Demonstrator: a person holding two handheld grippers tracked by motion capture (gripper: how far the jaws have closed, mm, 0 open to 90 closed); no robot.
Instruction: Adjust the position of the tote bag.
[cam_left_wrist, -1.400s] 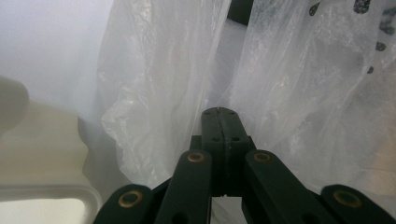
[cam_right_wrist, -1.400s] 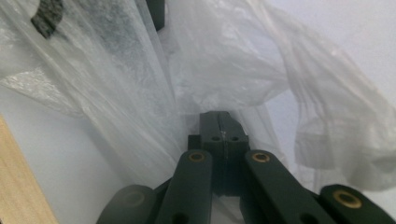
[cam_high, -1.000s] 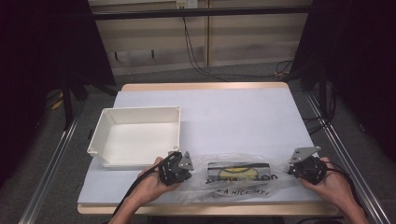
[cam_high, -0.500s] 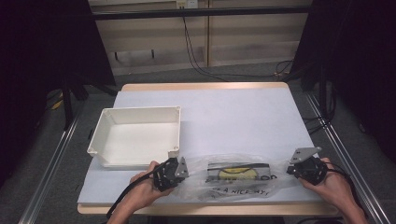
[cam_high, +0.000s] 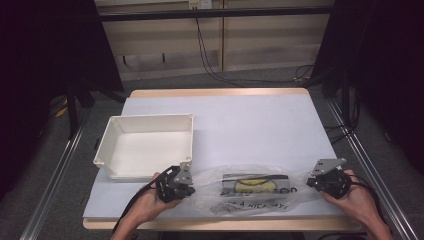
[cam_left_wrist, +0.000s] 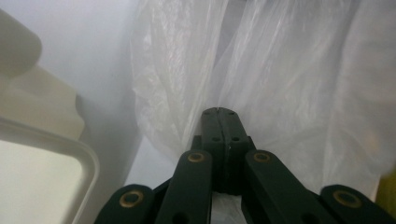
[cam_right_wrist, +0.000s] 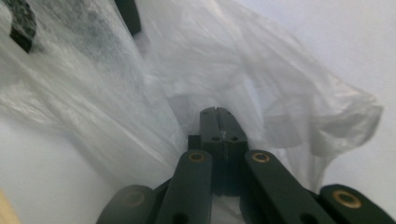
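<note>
At the tabletop's near edge, my left gripper (cam_high: 188, 181) and right gripper (cam_high: 320, 178) pinch opposite ends of the plastic bag (cam_high: 250, 187), jaws closed, its length stretched between them.

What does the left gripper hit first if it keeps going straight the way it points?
Nothing new: the left gripper is already shut on the clear plastic bag. Straight on is more bag film, probably then its yellow contents.

Both forearms enter from below, well apart. The left gripper (cam_high: 186, 181) and the right gripper (cam_high: 316, 179) point inward toward each other, each with fingers (cam_left_wrist: 218, 135) pressed together, pinching thin plastic.
</note>
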